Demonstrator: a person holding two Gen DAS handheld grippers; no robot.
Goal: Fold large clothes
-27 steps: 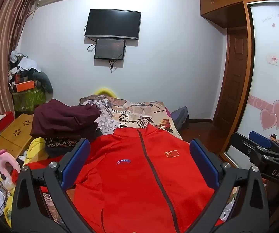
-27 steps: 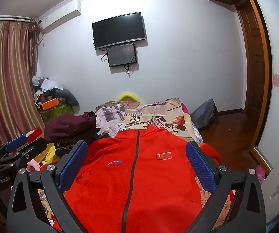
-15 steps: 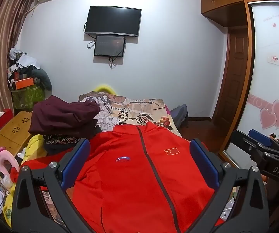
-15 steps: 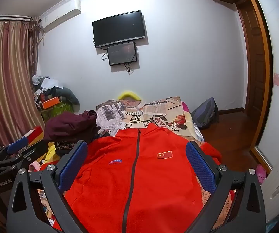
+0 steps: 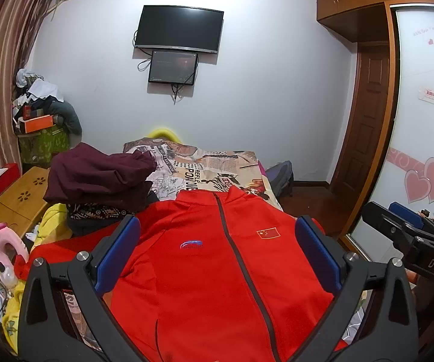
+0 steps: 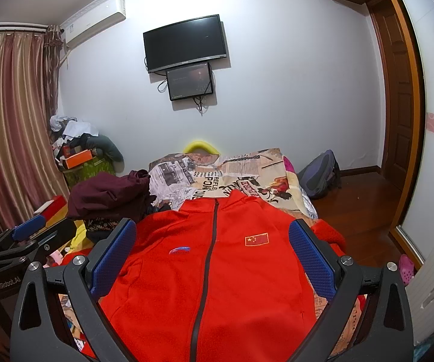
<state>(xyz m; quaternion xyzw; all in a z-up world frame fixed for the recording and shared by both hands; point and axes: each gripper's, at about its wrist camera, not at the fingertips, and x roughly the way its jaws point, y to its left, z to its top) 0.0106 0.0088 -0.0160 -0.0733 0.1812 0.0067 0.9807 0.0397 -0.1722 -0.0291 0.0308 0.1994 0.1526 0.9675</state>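
Both views have dipped slightly. Zipped red fleece jacket [image 5: 217, 271] lies flat beyond the left gripper [image 5: 217, 253] and right gripper [image 6: 212, 255]. All 4 fingers [image 5: 117, 253] are spread wide, pinching nothing.

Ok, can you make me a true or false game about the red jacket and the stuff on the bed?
1. The red jacket is zipped up. True.
2. The jacket is already folded. False: it lies spread flat, front up.
3. A pile of dark clothes sits beside the jacket. True.
4. The left gripper is pinching the jacket. False: its jaws are wide open, holding nothing.
5. The right gripper is open. True.
6. The TV stands on the floor. False: it hangs on the wall.
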